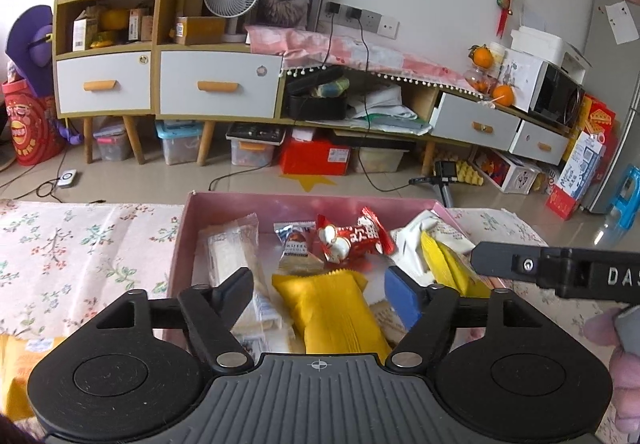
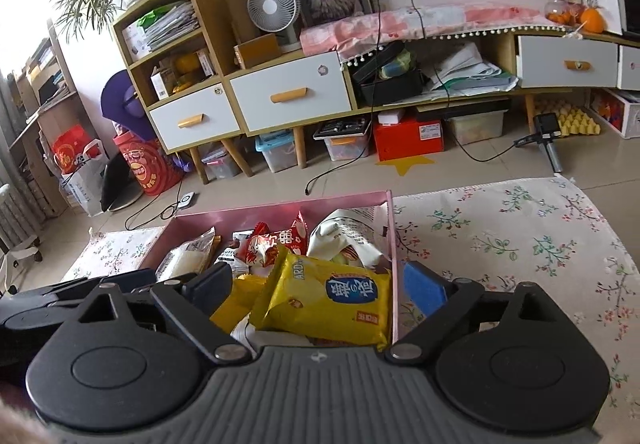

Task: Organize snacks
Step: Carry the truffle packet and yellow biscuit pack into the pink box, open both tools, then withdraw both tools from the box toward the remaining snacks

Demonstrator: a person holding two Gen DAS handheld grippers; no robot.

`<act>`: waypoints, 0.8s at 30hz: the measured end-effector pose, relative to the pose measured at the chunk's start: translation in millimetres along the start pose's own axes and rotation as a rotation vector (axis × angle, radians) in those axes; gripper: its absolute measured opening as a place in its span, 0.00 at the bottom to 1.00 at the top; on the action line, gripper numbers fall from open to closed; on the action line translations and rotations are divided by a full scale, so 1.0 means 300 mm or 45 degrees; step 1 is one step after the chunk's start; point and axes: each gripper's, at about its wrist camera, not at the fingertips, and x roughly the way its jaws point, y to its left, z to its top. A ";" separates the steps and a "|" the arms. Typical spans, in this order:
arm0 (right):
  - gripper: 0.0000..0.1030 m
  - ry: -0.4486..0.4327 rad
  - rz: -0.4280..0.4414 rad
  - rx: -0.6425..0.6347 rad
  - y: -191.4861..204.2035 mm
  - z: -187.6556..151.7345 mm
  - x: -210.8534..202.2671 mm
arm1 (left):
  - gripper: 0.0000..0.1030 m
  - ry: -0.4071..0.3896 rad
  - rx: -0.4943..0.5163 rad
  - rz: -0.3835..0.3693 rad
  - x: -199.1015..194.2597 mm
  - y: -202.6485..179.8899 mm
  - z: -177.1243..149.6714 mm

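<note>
Indoors, two hand-held grippers hang over a pink box (image 1: 188, 211) of snacks that sits on a flowered cloth (image 1: 80, 244). From the left wrist camera, the left gripper (image 1: 324, 286) has its jaws spread wide, nothing pinched; a plain yellow packet (image 1: 332, 316) lies in the box between its fingers, apparently loose, though the near end of the packet is hidden by the gripper body. Beyond it lie a red sweet wrapper (image 1: 352, 238), a small silver-blue sachet (image 1: 298, 244) and a clear wafer pack (image 1: 232, 256). From the right wrist camera, the right gripper (image 2: 320, 286) is likewise parted, gripping nothing. A yellow crisp bag (image 2: 332, 300) with a blue label rests at the box's right wall between its fingers, and the blue pad (image 2: 424, 288) sits outside that wall, over the cloth. A white crumpled bag (image 2: 344, 236) lies behind.
</note>
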 end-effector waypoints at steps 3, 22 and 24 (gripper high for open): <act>0.90 0.006 -0.010 -0.005 0.004 -0.003 -0.019 | 0.77 0.014 0.009 0.009 -0.035 -0.002 -0.012; 1.00 0.085 -0.091 -0.095 0.036 -0.124 -0.144 | 0.94 0.126 0.013 0.128 -0.286 0.065 -0.168; 1.00 0.100 -0.083 -0.127 0.047 -0.148 -0.148 | 0.96 0.125 0.023 0.152 -0.301 0.080 -0.200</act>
